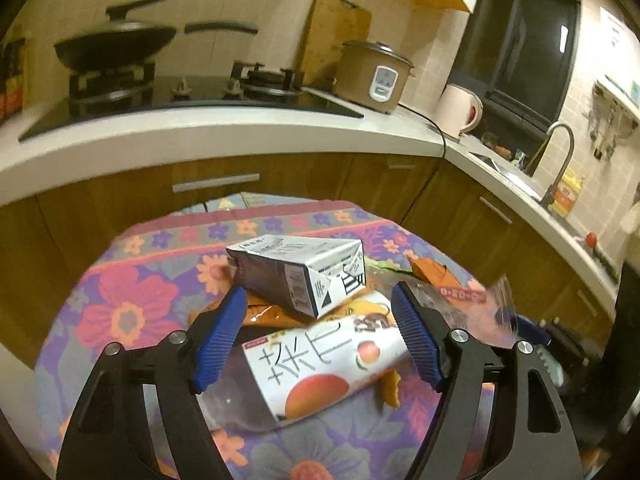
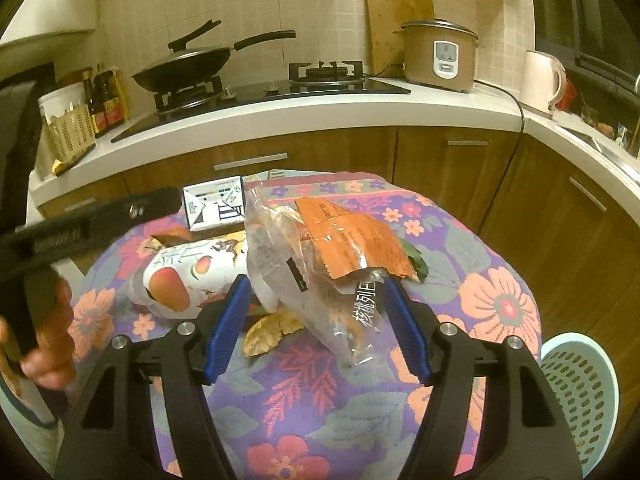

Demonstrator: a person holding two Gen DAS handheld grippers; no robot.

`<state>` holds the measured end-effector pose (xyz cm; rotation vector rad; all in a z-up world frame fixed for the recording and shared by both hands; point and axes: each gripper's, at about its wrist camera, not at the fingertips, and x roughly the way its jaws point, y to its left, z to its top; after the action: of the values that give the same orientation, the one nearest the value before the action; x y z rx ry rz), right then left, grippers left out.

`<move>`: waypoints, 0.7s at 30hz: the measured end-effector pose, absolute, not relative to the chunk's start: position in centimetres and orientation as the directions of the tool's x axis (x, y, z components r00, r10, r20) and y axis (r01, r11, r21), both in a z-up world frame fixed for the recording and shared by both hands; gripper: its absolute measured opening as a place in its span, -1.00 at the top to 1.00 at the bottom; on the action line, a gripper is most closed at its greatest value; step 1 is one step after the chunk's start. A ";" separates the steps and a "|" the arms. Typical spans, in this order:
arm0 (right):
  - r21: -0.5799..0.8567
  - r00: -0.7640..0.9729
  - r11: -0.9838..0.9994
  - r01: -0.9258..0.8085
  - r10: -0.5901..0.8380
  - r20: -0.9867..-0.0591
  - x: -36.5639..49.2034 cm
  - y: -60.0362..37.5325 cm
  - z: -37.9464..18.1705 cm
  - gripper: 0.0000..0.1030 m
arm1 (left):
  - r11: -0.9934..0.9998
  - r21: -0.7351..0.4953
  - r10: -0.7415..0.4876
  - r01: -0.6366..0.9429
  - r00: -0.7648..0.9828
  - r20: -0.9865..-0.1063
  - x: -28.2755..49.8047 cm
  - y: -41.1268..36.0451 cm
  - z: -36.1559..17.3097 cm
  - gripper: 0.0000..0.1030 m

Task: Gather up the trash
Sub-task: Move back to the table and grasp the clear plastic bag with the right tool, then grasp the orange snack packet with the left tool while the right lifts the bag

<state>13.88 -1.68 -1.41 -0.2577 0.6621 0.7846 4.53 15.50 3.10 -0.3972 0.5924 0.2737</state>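
Floral tablecloth [image 1: 132,312], left gripper [image 1: 320,304] spread, basket [image 2: 580,392] right-view only, right gripper [image 2: 316,296] spread

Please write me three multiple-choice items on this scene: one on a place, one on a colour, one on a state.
1. Where does the milk carton lie?
A. On top of the peach-print bottle
B. In the basket
C. On the stove

2. What colour are the pads on the right gripper?
A. Red
B. Blue
C. White

3. How does the left gripper stand?
A. Shut on the carton
B. Shut on nothing
C. Jaws open, one on each side of the bottle's upper end, pressing on nothing

Answers:
1. A: the left wrist view shows the carton resting across the bottle's upper end on the flowered cloth.
2. B: both ribbed pads are blue.
3. C: bare gaps show between each pad and the bottle.
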 end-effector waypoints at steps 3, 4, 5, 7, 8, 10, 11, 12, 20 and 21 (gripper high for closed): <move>0.015 0.517 0.689 -0.725 0.558 -0.649 13.9 -1.4 -2.0 0.45 | 0.871 -0.328 0.111 -0.366 0.796 -0.595 5.3 16.3 3.1 -0.41; 0.019 0.510 0.682 -0.731 0.564 -0.649 13.8 -1.6 -2.1 0.52 | 0.871 -0.327 0.111 -0.366 0.796 -0.595 5.4 16.2 3.2 -0.41; 0.024 0.503 0.677 -0.736 0.571 -0.649 13.7 -1.7 -2.2 0.68 | 0.874 -0.321 0.113 -0.364 0.796 -0.595 5.6 16.0 3.3 -0.41; 0.026 0.502 0.672 -0.740 0.577 -0.645 13.3 -2.1 -2.3 0.83 | 0.883 -0.309 0.110 -0.354 0.795 -0.596 6.1 15.3 3.3 -0.41; 0.024 0.506 0.672 -0.740 0.579 -0.639 13.0 -2.4 -2.3 0.86 | 0.891 -0.301 0.103 -0.340 0.797 -0.595 6.4 14.7 3.4 -0.41; 0.030 0.501 0.662 -0.749 0.595 -0.628 12.4 -3.1 -2.2 0.89 | 0.906 -0.288 0.087 -0.311 0.800 -0.593 7.2 13.6 3.6 -0.41; 0.028 0.503 0.660 -0.751 0.599 -0.623 12.1 -3.3 -2.1 0.89 | 0.912 -0.285 0.074 -0.294 0.802 -0.593 7.6 13.0 3.7 -0.41; 0.025 0.504 0.656 -0.754 0.603 -0.618 11.8 -3.8 -2.0 0.89 | 0.919 -0.287 0.051 -0.270 0.804 -0.593 8.1 12.3 3.7 -0.41; -0.012 0.491 0.594 -0.804 0.654 -0.575 8.3 -8.6 -2.0 0.90 | 0.931 -0.325 -0.068 -0.166 0.796 -0.601 10.2 9.3 3.4 -0.41; -0.014 0.492 0.593 -0.805 0.654 -0.575 7.7 -9.3 -2.0 0.89 | 0.931 -0.332 -0.081 -0.155 0.796 -0.600 10.1 9.1 3.3 -0.41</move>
<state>7.74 -9.34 -2.04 -0.2990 0.5600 0.9016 10.09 9.05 3.28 -0.3795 0.6527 0.0411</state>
